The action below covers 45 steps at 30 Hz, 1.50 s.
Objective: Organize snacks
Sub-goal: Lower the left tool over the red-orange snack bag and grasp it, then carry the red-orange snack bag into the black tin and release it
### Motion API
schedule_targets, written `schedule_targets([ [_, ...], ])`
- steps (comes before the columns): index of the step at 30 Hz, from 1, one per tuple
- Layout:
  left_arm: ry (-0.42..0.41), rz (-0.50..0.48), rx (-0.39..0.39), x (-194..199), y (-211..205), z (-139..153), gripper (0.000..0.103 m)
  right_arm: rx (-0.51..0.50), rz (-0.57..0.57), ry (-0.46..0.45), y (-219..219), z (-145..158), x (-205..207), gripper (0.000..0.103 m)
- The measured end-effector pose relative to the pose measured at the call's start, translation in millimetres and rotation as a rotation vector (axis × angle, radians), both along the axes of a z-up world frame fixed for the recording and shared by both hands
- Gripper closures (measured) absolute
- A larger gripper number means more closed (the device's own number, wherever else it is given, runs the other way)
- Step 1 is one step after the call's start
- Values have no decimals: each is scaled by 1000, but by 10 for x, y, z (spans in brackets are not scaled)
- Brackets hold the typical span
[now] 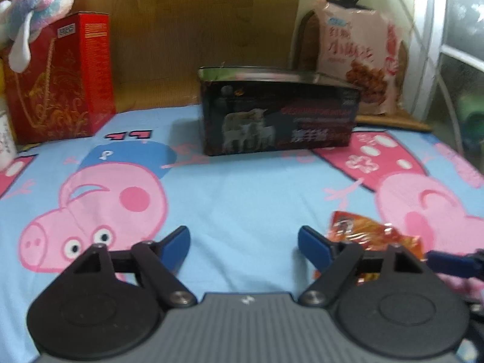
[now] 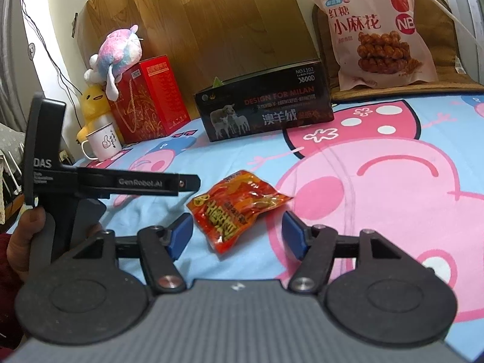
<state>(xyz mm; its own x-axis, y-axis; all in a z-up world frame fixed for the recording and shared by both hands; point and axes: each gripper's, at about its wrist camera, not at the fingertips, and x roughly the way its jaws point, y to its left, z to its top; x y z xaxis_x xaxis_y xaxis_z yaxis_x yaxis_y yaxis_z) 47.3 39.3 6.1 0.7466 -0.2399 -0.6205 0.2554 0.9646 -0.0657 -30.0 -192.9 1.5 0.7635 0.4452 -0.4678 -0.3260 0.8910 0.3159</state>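
Red box [image 2: 145,96] and mug [image 2: 103,143] stand at far left against the headboard, out of the working area. Left gripper [image 1: 243,249] hovers over bare sheet [image 1: 242,196], jaws wide, holding nothing; it appears parked to keep clear. Black box [image 2: 266,106] sits centre-rear, top open, the likely receptacle. Snack packet [image 2: 239,208] lies flat on the sheet, just ahead of the right gripper [image 2: 237,236], whose jaws stand wide on either side of its near end, apparently lined up for pickup. Pink bag [image 2: 381,30] leans upright at rear right.

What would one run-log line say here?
left tongs: open, empty | right tongs: open | snack packet: on bedsheet, unheld | black box: behind
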Motion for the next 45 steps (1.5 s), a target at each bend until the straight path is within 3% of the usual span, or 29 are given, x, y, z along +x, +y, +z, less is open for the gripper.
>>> schedule_targets([
  [7,59,-203,-112,-19,-170,30,23,-9,14,24,30,3,120,66],
  [9,66,-236,-112,-33,-231,31,22,8,0,41,1,-2,186,79],
  [13,108,-229,-186,32,-182,47,22,64,-8,60,-58,-14,271,82],
  [16,193,-250,-333,150,-46,50,27,154,-11,87,-177,-38,299,89],
  [18,238,-254,-396,223,-11,38,32,233,-33,127,-293,-74,342,90],
  [22,272,-242,-445,322,-28,9,42,378,-79,211,-489,-163,407,90],
  [27,307,-243,-514,377,10,-26,43,487,-87,256,-612,-211,422,91],
  [33,375,-336,-743,426,110,-56,53,520,-84,264,-658,-215,414,92],
  [36,361,-288,-658,448,35,-84,53,520,-78,262,-652,-210,418,92],
  [38,388,-277,-662,488,43,-155,55,582,-64,281,-731,-268,436,93],
  [39,390,-278,-672,497,57,-161,54,637,-66,292,-790,-310,437,93],
  [43,354,-233,-654,492,165,-101,30,872,-57,295,-1041,-469,407,93],
  [45,358,-239,-685,496,218,-82,28,925,-31,287,-1084,-496,401,93],
])
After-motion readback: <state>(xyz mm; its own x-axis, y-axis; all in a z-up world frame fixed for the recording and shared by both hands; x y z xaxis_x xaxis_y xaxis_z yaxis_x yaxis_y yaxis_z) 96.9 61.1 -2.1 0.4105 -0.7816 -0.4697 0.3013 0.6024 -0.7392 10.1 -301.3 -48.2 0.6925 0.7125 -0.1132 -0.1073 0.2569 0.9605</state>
